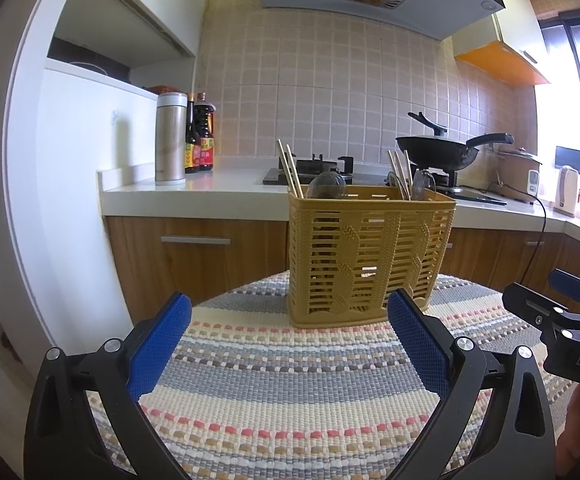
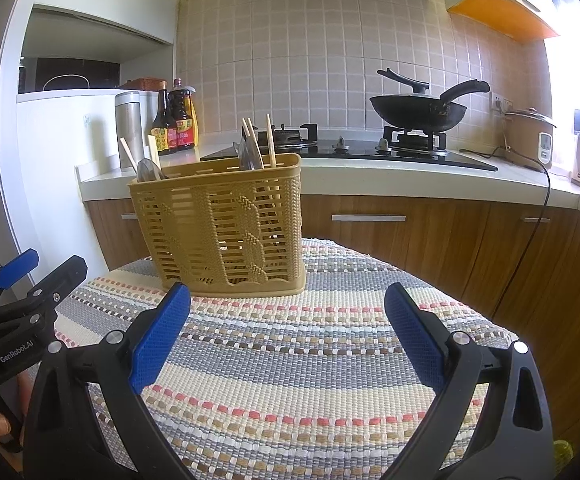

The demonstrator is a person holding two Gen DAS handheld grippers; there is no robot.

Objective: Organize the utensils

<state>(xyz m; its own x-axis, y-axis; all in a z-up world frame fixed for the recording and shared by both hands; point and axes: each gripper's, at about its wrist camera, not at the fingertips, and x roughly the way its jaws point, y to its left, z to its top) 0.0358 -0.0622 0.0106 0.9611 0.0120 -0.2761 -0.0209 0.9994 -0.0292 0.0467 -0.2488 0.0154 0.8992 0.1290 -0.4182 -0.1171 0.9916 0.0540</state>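
The left gripper (image 1: 288, 344) hovers over the mat (image 1: 274, 392), jaws spread wide and empty. The basket (image 1: 370, 256) stands upright on the mat straight ahead of it, just beyond its fingertips. The right gripper (image 2: 288, 338) is likewise wide and empty; the basket lies ahead and slightly left of it. Chopsticks (image 2: 271, 140) and what look like spoons (image 2: 148, 170) stand in the basket, at both ends.

Left gripper (image 1: 290, 344) wide apart over striped mat (image 1: 290, 400), yellow utensil basket (image 1: 370, 256) upright ahead, chopsticks (image 1: 290, 168) inside
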